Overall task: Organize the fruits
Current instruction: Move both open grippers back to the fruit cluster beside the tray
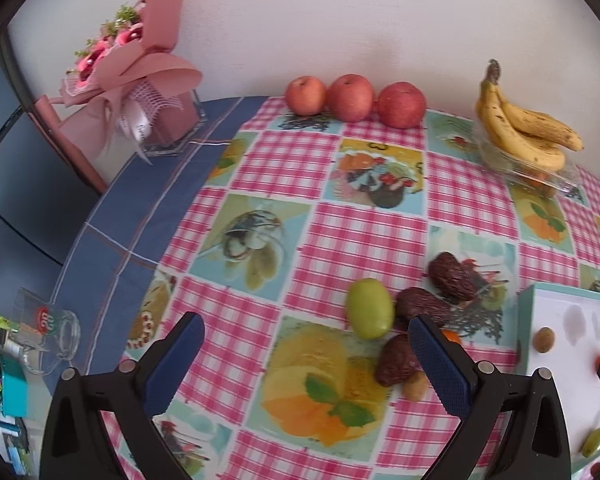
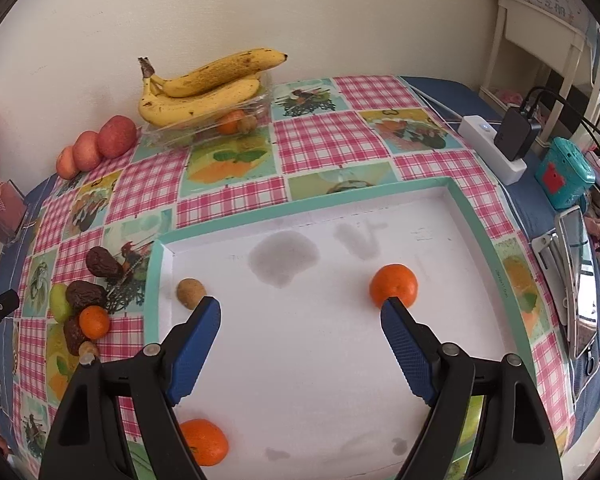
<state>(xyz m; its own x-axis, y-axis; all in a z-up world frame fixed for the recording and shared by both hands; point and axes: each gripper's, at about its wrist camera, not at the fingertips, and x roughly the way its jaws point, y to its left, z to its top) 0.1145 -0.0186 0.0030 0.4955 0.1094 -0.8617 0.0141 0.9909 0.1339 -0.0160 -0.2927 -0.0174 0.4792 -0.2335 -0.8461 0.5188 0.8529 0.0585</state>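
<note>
A white tray (image 2: 472, 216) with a teal rim holds an orange (image 2: 394, 285) at its right, a second orange (image 2: 204, 442) near the front and a small brown fruit (image 2: 191, 292) at its left. My right gripper (image 2: 300, 322) hovers open over the tray. Left of the tray lies a cluster: a green fruit (image 1: 370, 314), three dark dates (image 1: 452, 276), a small orange (image 2: 94, 322) and a small brown fruit (image 1: 416, 386). My left gripper (image 1: 306, 338) stands open above the tablecloth, its right finger just beside the cluster.
Three apples (image 1: 352, 98) line the wall. Bananas (image 1: 528, 130) rest on a clear container (image 1: 540, 174). A bouquet (image 1: 132, 68) and a glass mug (image 1: 50, 332) sit at the left. A power strip (image 2: 496, 148), a teal box (image 2: 564, 178) and a tablet (image 2: 578, 276) crowd the right edge.
</note>
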